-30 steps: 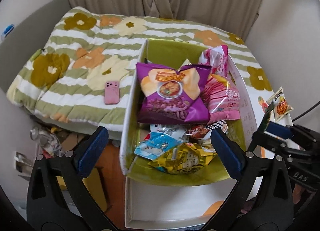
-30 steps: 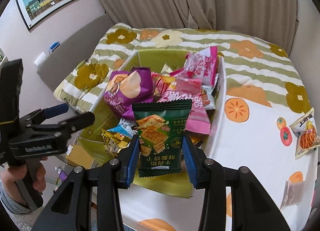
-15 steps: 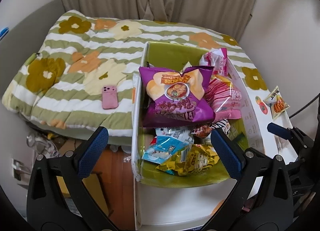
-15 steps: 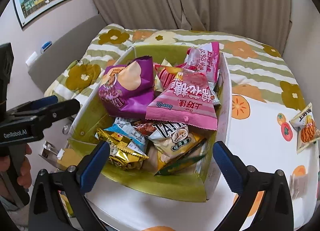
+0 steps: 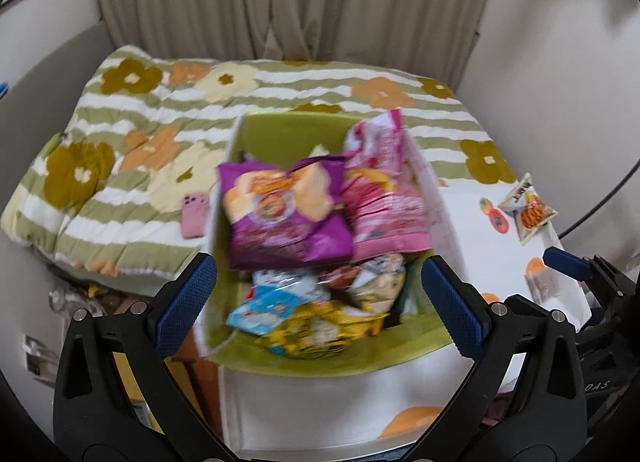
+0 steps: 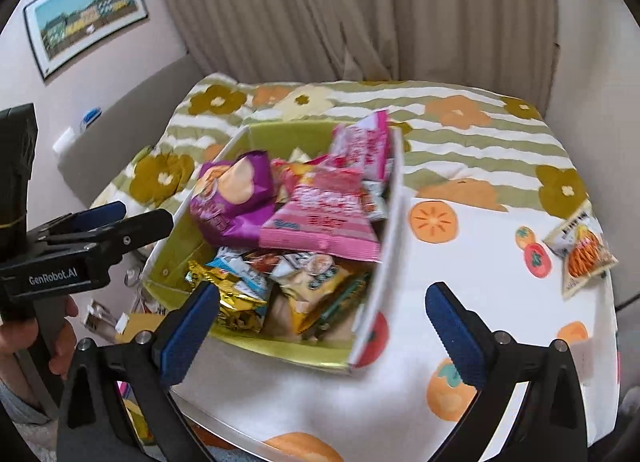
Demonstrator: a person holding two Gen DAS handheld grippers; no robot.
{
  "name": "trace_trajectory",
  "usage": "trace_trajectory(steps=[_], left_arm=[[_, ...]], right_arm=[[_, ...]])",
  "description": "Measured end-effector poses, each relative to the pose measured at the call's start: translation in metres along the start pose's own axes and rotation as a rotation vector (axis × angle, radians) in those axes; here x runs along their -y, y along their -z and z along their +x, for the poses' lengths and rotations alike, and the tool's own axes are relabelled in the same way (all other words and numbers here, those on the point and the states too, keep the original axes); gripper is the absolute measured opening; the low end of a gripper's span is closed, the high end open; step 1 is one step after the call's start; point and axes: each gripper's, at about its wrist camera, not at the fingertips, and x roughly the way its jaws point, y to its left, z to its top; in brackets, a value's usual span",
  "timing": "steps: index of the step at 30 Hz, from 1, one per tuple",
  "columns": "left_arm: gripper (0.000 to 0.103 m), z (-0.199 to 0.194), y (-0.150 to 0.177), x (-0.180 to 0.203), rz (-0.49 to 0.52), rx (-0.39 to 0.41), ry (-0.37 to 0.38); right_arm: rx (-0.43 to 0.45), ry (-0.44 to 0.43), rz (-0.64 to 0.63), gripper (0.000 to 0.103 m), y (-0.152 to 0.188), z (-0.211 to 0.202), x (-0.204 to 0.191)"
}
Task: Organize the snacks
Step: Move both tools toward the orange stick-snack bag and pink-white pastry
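Note:
A green-lined box (image 5: 280, 129) (image 6: 288, 133) stands on the table, full of snack bags: a purple bag (image 5: 280, 209) (image 6: 232, 197), a pink bag (image 5: 384, 205) (image 6: 320, 213), a yellow bag (image 5: 320, 330) and a green bag (image 6: 340, 302) lying at the box's right side. One orange-and-white snack packet (image 5: 528, 213) (image 6: 580, 258) lies on the table to the right. My left gripper (image 5: 320, 302) is open and empty, near the box's front. My right gripper (image 6: 320, 322) is open and empty over the box's front right corner.
A bed with a flowered striped quilt (image 5: 140, 149) lies behind and left of the table, with a pink phone (image 5: 194, 215) on it. The table cloth (image 6: 460, 302) has orange fruit prints. Curtains hang at the back. Clutter lies on the floor at left.
My right gripper opened and let the green bag drop into the box, then drew back and to the right. Both views have shifted and are blurred by motion.

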Motion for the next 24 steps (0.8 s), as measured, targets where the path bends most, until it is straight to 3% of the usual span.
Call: trace_trajectory(steps=[12, 24], left_arm=[[0.102, 0.028, -0.021, 0.152, 0.169, -0.007, 0.164], [0.102, 0.106, -0.043, 0.326, 0.278, -0.131, 0.326]], right_arm=[[0.047, 0.205, 0.208, 0.102, 0.03, -0.065, 0.125], [0.014, 0.336, 0.409, 0.102, 0.073, -0.089, 0.246]])
